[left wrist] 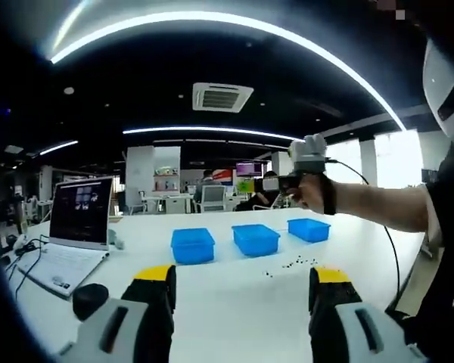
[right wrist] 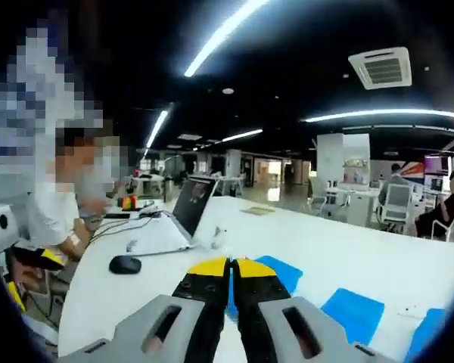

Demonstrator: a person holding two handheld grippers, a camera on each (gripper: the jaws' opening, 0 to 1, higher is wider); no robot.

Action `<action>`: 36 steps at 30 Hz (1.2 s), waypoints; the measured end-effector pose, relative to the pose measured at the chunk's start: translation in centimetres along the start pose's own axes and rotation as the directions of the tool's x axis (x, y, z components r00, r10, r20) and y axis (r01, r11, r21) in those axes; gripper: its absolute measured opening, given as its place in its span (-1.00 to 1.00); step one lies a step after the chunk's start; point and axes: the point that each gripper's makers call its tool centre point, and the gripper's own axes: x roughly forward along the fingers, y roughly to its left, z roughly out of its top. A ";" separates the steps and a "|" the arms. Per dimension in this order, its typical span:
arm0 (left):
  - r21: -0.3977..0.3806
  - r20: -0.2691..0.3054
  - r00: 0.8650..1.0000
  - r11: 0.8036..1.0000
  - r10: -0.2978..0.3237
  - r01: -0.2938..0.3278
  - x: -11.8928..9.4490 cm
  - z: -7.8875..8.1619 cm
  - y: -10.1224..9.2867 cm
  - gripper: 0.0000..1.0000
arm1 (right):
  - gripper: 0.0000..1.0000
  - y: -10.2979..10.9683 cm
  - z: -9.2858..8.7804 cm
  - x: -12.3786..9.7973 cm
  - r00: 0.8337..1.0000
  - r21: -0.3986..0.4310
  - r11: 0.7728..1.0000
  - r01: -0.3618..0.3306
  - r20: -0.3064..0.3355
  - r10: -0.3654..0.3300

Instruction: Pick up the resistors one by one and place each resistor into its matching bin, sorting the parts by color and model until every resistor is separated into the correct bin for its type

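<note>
Three blue bins stand in a row on the white table: left bin, middle bin, right bin. Small dark resistors lie scattered on the table in front of the middle and right bins. My left gripper hovers low near the table's front, its yellow-tipped jaws wide apart with nothing between them. A hand holds my right gripper raised well above the right bin. In the right gripper view, the right gripper has its jaws pressed together above a blue bin, and I see nothing between them.
An open laptop with cables and a black mouse sit at the table's left. In the right gripper view the laptop and mouse lie beyond the jaws, and a person sits at the far end.
</note>
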 end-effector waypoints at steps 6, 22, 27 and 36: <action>-0.005 0.012 1.000 1.000 0.028 -0.028 -0.6 0.4 0.9 0.44 | -0.90 -2.6 -1.4 8.2 0.995 -0.115 0.993 0.029 -0.087 -0.039; -0.008 0.009 1.000 1.000 0.019 -0.019 0.0 0.5 0.5 0.44 | -0.40 -3.0 -3.1 11.7 0.988 -0.183 0.982 0.050 -0.134 -0.075; -0.010 0.009 1.000 1.000 0.011 -0.011 0.3 0.5 0.2 0.44 | -0.28 -3.0 -2.5 10.2 0.992 -0.180 0.983 0.032 -0.118 -0.054; -0.048 0.037 0.997 0.997 -0.063 0.065 1.3 0.8 -0.9 0.44 | -0.24 -4.7 -3.3 1.0 0.998 -0.110 0.994 0.028 -0.059 -0.035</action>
